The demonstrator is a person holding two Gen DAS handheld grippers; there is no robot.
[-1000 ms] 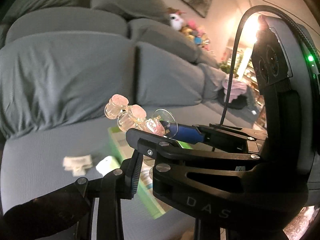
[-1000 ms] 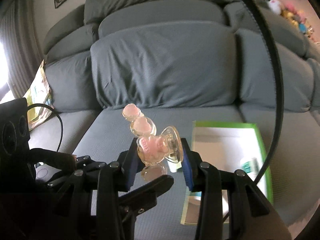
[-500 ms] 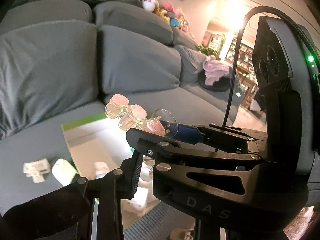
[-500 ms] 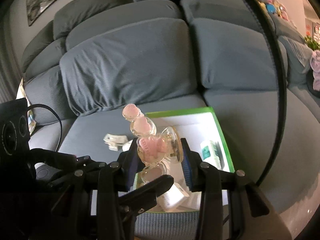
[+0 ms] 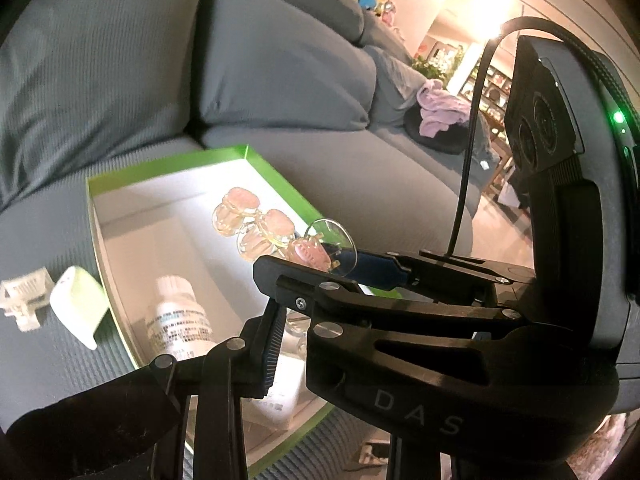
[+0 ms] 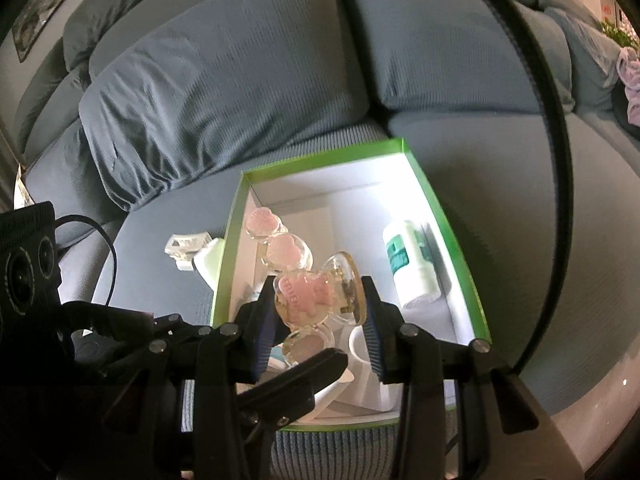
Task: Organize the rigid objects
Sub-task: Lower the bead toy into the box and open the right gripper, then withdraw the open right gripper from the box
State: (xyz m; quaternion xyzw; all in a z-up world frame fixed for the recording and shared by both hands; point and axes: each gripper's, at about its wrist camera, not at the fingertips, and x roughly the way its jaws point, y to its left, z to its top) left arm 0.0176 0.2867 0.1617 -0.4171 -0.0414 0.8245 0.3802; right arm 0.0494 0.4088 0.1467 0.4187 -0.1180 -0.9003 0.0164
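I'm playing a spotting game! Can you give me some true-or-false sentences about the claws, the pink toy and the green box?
1. The right claw is clamped on the pink toy. True.
2. The green box sits on a wooden table. False: it sits on the grey sofa.
3. A white bottle lies inside the box. True.
4. The box is empty. False: several things are in it.
5. The small white clip is inside the box. False: it lies beside it.

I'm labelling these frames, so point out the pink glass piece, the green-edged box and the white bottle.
pink glass piece [image 6: 306, 294], right wrist view, its pink middle.
green-edged box [image 6: 320, 154], right wrist view, far rim.
white bottle [image 5: 180, 320], left wrist view, its label.
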